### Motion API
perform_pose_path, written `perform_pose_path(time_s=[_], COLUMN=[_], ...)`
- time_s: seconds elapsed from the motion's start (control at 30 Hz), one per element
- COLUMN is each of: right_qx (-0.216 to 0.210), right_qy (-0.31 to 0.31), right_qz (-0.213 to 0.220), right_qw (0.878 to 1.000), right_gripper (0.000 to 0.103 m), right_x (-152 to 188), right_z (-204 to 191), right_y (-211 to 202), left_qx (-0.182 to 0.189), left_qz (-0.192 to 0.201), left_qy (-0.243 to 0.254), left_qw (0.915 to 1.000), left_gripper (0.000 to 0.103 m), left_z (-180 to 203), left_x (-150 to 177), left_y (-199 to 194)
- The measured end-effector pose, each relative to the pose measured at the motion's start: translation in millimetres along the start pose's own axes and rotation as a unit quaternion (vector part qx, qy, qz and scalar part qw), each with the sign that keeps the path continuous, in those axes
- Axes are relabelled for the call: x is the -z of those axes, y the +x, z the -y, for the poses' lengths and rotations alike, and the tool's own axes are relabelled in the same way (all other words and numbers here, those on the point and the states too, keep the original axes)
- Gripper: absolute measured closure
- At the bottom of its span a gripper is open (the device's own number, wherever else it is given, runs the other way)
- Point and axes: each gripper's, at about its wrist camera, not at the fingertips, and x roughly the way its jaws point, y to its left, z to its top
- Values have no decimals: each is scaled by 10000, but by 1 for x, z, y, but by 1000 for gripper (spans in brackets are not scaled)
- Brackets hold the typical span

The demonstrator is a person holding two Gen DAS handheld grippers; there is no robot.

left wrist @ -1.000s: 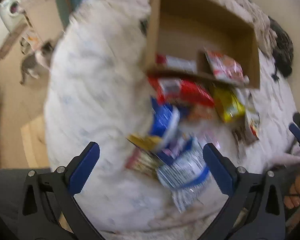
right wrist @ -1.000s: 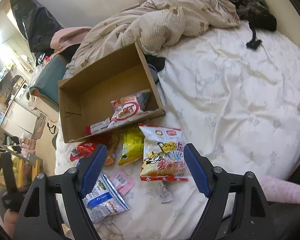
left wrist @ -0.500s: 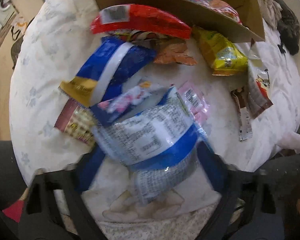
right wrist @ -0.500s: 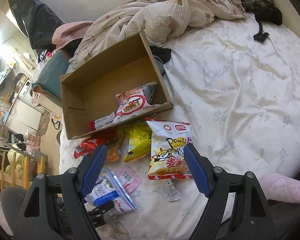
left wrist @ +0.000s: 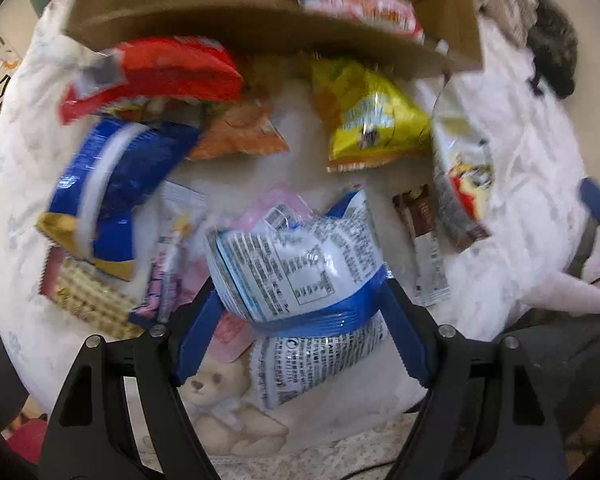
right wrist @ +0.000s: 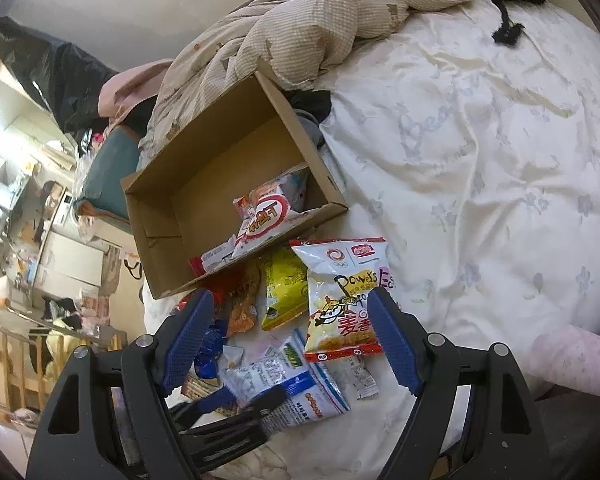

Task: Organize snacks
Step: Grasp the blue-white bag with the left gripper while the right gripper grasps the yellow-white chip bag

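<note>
We judge the sorting barely begun: the open cardboard box [right wrist: 204, 200] on the bed holds only a white-and-red packet [right wrist: 266, 216] propped against its near wall, a second wrapper behind it and a flat wrapper at the near wall's foot, while most of the snacks lie loose on the white floral bedsheet [right wrist: 480, 184] just outside that wall. Our left gripper [left wrist: 300, 332] has its jaws clamped on the white-and-blue snack bag [left wrist: 300, 272], pinching it across the blue band so the glossy foil puckers and the puffed upper half bulges; the bag sits at the near edge of the pile, well short of the box, and we cannot tell whether it has left the sheet. Our right gripper [right wrist: 290, 340] hangs with its jaws spread wide and empty above the pile, over a white chip bag with red borders [right wrist: 342, 300]. Still waiting are a crinkly yellow bag [left wrist: 374, 120], a red packet [left wrist: 156, 76], an orange pouch [left wrist: 240, 132], a blue-and-white bag [left wrist: 112, 176], a flat wafer pack [left wrist: 84, 296] and a slim brown stick sachet [left wrist: 424, 248]. All are soft, slippery film pouches, pillowy with air; the box is stiff, matte corrugated board.
</note>
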Motion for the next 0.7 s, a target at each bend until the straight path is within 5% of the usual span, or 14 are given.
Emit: perform_pose_path(time_s=[0.07, 0.13, 0.23, 0.43, 0.7], right_qx=[1, -3, -1, 62, 726], right_qy=[73, 171, 279, 341, 319], right_qz=[-12, -30, -35, -77, -385], right_qw=[10000, 9998, 9996, 9994, 9961], right_gripper=[21, 21, 21, 21, 21], right_x=[-1, -2, -3, -4, -6], right_z=[4, 8, 13, 16, 24], right_y=[0, 0, 0, 3, 23], left_qx=[-84, -13, 76, 302, 58], left_qz=[0, 14, 102, 364, 671], left_qy=[94, 329, 495, 537, 678], left_qw=[9999, 9995, 9987, 9974, 9954], left_gripper=[28, 51, 56, 57, 57], left_z=[5, 14, 21, 3, -41], left_x=[0, 2, 2, 4, -9], left_y=[7, 11, 5, -40, -97])
